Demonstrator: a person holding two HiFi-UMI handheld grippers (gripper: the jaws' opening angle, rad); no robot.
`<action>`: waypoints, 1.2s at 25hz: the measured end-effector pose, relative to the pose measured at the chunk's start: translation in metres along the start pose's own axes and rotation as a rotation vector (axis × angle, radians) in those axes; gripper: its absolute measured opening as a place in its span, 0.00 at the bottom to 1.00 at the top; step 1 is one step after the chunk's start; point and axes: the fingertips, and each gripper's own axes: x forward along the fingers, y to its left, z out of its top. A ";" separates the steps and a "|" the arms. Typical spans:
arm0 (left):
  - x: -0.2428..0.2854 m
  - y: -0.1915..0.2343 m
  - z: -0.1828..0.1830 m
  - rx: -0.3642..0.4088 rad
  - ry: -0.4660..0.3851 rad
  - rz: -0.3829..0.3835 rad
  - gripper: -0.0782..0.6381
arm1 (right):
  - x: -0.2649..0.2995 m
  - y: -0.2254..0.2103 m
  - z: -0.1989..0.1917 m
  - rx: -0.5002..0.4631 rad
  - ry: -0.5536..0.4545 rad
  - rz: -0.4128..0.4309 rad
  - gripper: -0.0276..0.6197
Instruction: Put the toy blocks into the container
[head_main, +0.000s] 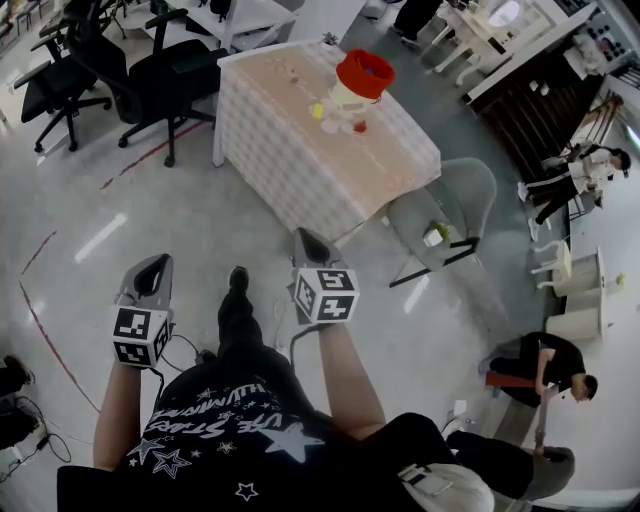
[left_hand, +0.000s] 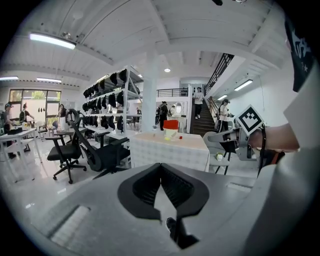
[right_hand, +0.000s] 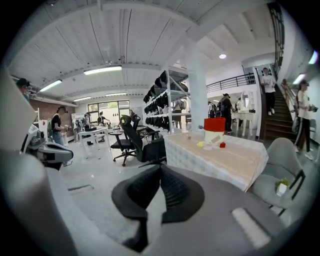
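The toy blocks lie on the table top, far in front of us, not in the container. From left to right we see a small yellow block (head_main: 317, 110), some pale little pieces (head_main: 338, 125) and a small red block (head_main: 359, 127). They sit close together, just beside the foot of the container.

They rest on a square table with a checked white cloth and a peach-coloured top (head_main: 300, 170). The shiny grey floor (head_main: 90, 190) lies all around it. At the left stand black office chairs on wheels (head_main: 165, 70). At the right of the table is a soft grey armchair (head_main: 450, 205) with a small green and white thing (head_main: 435, 235) on its seat. Further right, people (head_main: 545, 365) sit and stand by white furniture.

The round container with a red top and a cream body (head_main: 362, 78) stands upright on the far part of the table. We cannot tell what is inside it.

We hold the left grey gripper with the marker cube (head_main: 150, 278) low over the floor, well apart from the table. Its black jaws are pressed together with nothing between them. The right grey gripper with the marker cube (head_main: 310, 250) is nearer the table, and its jaws are also pressed together and hold nothing.
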 end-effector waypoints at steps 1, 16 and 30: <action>0.006 0.002 0.003 0.002 -0.002 0.001 0.12 | 0.007 -0.004 0.004 0.007 -0.010 -0.006 0.05; 0.168 0.038 0.059 0.025 0.080 -0.068 0.12 | 0.143 -0.111 0.041 0.153 0.031 -0.062 0.33; 0.316 0.043 0.129 0.055 0.072 -0.129 0.12 | 0.226 -0.217 0.082 0.194 0.042 -0.103 0.33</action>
